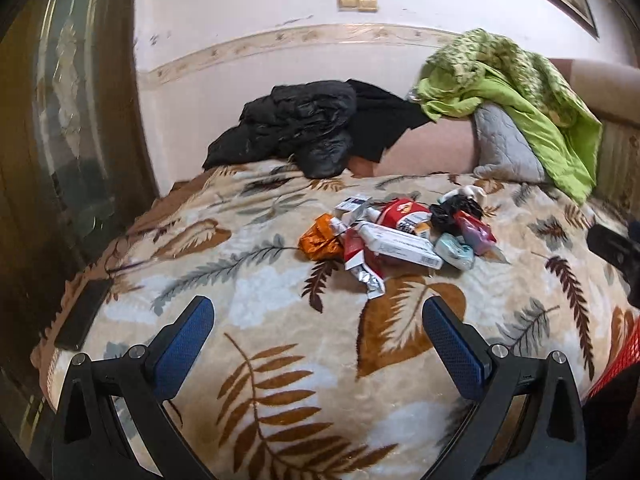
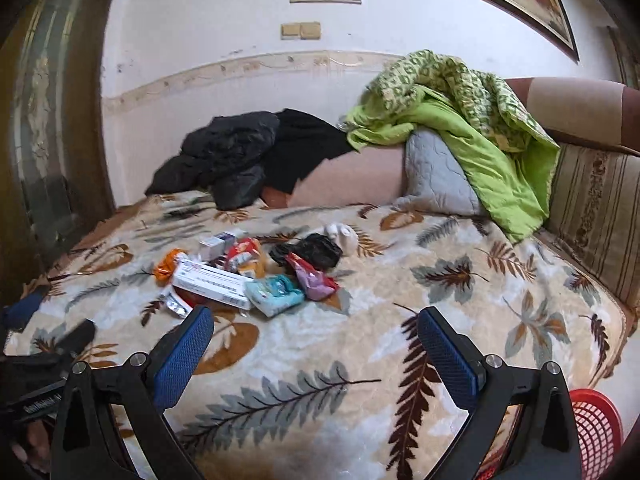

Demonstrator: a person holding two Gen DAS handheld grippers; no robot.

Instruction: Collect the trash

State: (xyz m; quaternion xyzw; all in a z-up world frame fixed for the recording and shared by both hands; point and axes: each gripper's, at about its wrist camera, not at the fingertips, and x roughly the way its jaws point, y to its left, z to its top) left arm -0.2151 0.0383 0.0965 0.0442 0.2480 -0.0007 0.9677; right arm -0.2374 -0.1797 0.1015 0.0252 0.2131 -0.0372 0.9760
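Soft, even daylight (no hard shadows) — sharp centre, heavy fisheye bending and dark vignetting at edges.

A trash pile (image 1: 394,236) lay mid-bed on the blanket (image 1: 280,360), clothes (image 1: 304,128) behind, perhaps a basket (image 2: 596,432) right.

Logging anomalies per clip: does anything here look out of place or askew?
Yes: a heap of trash lies on the leaf-print blanket, including a white carton and an orange wrapper. Both grippers, left and right, are open and empty.
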